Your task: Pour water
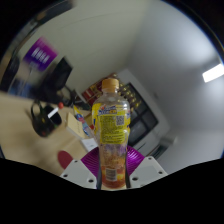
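Note:
A plastic bottle (pixel 111 125) with an orange cap, a yellow label and orange drink inside stands upright between my fingers, lifted off the table so that the ceiling shows behind it. My gripper (pixel 112 168) is shut on the bottle's lower half, with the purple pads (pixel 92 160) pressed against both its sides. No cup or other vessel for the liquid is in view.
To the left lies a light wooden table (pixel 20 115) with a black chair or stand (pixel 52 105) and some white items on it. A purple poster (pixel 41 55) hangs on the far wall. Dark shelving (pixel 145 115) stands behind the bottle, and a ceiling light (pixel 212 72) glows to the right.

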A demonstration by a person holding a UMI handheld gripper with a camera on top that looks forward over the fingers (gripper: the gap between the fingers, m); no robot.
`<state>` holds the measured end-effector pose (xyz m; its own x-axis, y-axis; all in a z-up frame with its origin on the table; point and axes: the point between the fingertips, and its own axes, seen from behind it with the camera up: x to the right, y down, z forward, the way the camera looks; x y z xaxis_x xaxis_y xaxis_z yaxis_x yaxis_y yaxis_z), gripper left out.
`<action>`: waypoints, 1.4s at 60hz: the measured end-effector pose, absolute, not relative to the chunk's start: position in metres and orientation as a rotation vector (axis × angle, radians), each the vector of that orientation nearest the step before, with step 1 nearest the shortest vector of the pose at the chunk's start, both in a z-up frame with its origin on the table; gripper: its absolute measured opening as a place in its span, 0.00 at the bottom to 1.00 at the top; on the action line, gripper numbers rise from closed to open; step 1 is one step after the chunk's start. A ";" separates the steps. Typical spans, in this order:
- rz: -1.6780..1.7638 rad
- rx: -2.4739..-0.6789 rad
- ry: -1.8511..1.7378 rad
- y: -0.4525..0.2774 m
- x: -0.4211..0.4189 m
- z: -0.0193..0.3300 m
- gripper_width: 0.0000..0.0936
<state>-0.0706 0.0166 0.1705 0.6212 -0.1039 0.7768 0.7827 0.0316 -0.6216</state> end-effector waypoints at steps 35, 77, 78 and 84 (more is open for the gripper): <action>-1.749 -0.538 -1.673 0.114 -0.153 0.201 0.34; 0.224 -1.685 -0.069 0.115 -0.118 0.095 0.35; 0.243 -1.668 -0.050 0.111 -0.119 0.073 0.35; 0.232 -1.717 -0.095 0.124 -0.124 0.074 0.35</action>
